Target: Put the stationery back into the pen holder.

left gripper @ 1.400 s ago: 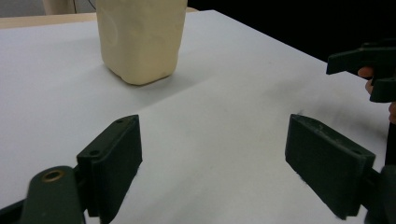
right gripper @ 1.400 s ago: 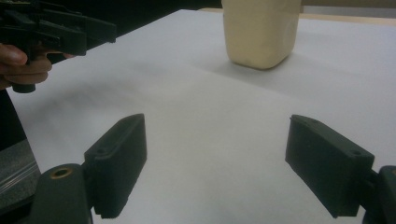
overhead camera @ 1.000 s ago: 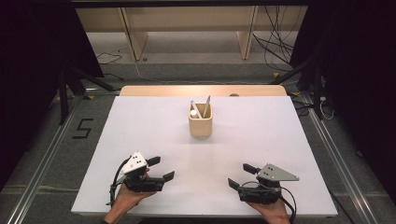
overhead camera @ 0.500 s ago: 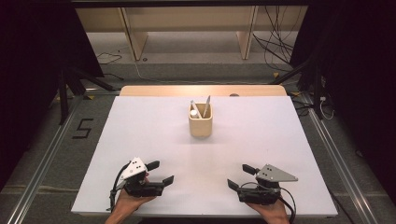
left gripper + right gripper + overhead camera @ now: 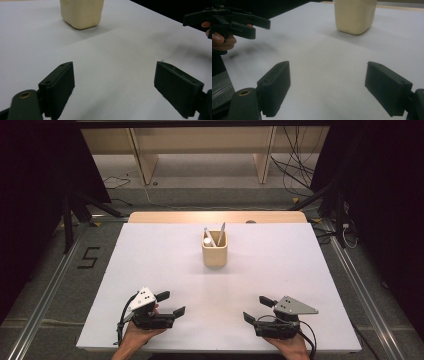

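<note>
The small cream-coloured square holder stands upright in the middle of the white bench, far from both grippers. It looks light and stiff, perhaps wood, so it may tip easily; the two thin white sticks inside are better gripped near their tops. The left gripper and right gripper both have fingers wide apart, holding nothing.

One cream holder, two utensils inside; two tongs, left and right.
</note>
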